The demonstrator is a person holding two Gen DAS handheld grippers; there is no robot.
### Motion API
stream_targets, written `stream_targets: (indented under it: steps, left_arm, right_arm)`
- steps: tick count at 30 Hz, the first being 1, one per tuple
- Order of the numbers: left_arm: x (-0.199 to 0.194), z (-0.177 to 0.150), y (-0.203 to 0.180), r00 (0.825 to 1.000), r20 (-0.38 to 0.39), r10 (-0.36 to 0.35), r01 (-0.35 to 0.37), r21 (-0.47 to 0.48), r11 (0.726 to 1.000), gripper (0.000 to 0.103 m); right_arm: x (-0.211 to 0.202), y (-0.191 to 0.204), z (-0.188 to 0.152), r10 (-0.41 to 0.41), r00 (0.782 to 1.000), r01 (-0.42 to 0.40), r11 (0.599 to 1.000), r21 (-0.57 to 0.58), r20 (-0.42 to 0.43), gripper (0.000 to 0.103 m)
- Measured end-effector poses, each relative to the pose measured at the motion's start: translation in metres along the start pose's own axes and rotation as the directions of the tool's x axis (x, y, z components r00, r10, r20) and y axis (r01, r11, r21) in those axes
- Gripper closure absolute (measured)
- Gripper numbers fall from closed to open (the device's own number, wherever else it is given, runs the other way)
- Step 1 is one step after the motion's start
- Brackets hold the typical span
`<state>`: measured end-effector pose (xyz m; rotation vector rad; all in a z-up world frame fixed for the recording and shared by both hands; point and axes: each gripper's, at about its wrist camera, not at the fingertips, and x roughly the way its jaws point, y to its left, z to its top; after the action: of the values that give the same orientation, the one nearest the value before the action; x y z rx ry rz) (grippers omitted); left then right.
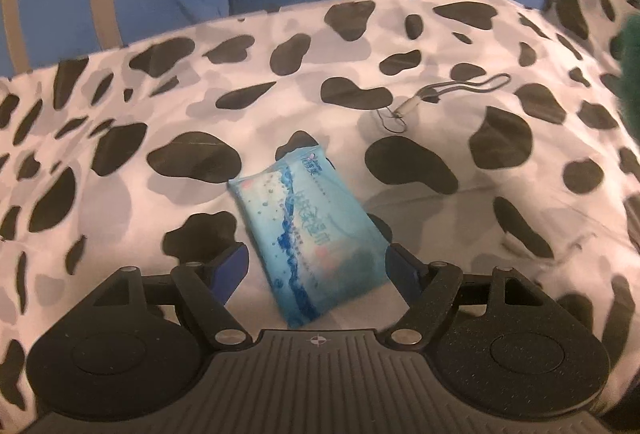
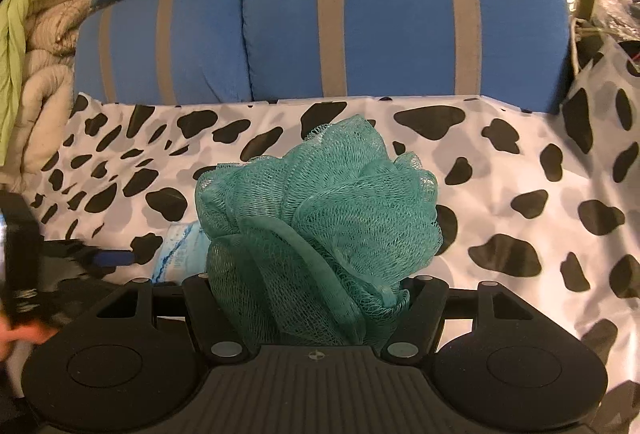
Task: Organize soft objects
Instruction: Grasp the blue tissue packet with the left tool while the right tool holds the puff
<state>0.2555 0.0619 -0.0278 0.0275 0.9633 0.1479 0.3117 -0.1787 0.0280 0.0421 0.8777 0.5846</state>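
Note:
A light blue pack of wet wipes [image 1: 308,234] lies on the cow-print cover [image 1: 120,173]. My left gripper [image 1: 316,266] is open, its blue-padded fingers on either side of the pack's near end, not pressing it. My right gripper [image 2: 310,298] is shut on a green mesh bath sponge [image 2: 320,218], which hides its fingertips and is held above the cover. The wipes pack [image 2: 180,254] and my left gripper's blue fingertip [image 2: 114,258] show at the left of the right wrist view. The sponge shows blurred at the right edge of the left wrist view [image 1: 628,65].
A grey wrist strap [image 1: 452,93] lies on the cover beyond the pack. A blue sofa back with grey stripes [image 2: 400,17] rises behind. Folded beige and green bedding [image 2: 36,45] is piled at the left. Clutter sits at the right [image 2: 616,13].

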Motion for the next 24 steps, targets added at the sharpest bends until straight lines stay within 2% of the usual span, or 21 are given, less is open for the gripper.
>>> stream_targets:
  steps: [5, 8, 13, 17, 21, 24]
  left_arm:
    - [0.02, 0.006, 0.005, 1.0, -0.022, -0.01, 0.009, -0.065, 0.998, 0.028]
    - [0.026, 0.01, 0.006, 1.0, -0.016, -0.007, 0.005, -0.091, 0.996, 0.024]
    - [0.039, 0.017, -0.001, 0.999, -0.028, 0.034, -0.036, -0.08, 0.996, 0.023]
    - [0.046, 0.021, -0.005, 0.999, -0.002, 0.039, -0.039, -0.074, 0.996, 0.023]
    - [0.051, 0.024, 0.001, 0.999, 0.015, 0.039, -0.037, -0.126, 0.991, 0.023]
    - [0.053, 0.024, 0.002, 0.998, 0.03, 0.052, -0.048, -0.131, 0.99, 0.022]
  right_arm:
    - [-0.013, -0.001, -0.006, 0.005, 1.0, -0.004, 1.0, -0.016, 0.01, 0.035]
    - [-0.018, -0.004, -0.009, 0.006, 1.0, -0.005, 1.0, -0.02, 0.013, 0.035]
    - [-0.02, -0.007, -0.012, -0.004, 1.0, 0.004, 1.0, -0.025, 0.01, 0.035]
    - [-0.021, -0.01, -0.013, -0.006, 1.0, 0.006, 1.0, -0.024, 0.009, 0.034]
    - [-0.021, -0.01, -0.014, -0.008, 1.0, 0.008, 0.999, -0.032, 0.01, 0.034]
    - [-0.021, -0.009, -0.013, -0.006, 1.0, 0.006, 0.999, -0.039, 0.01, 0.034]
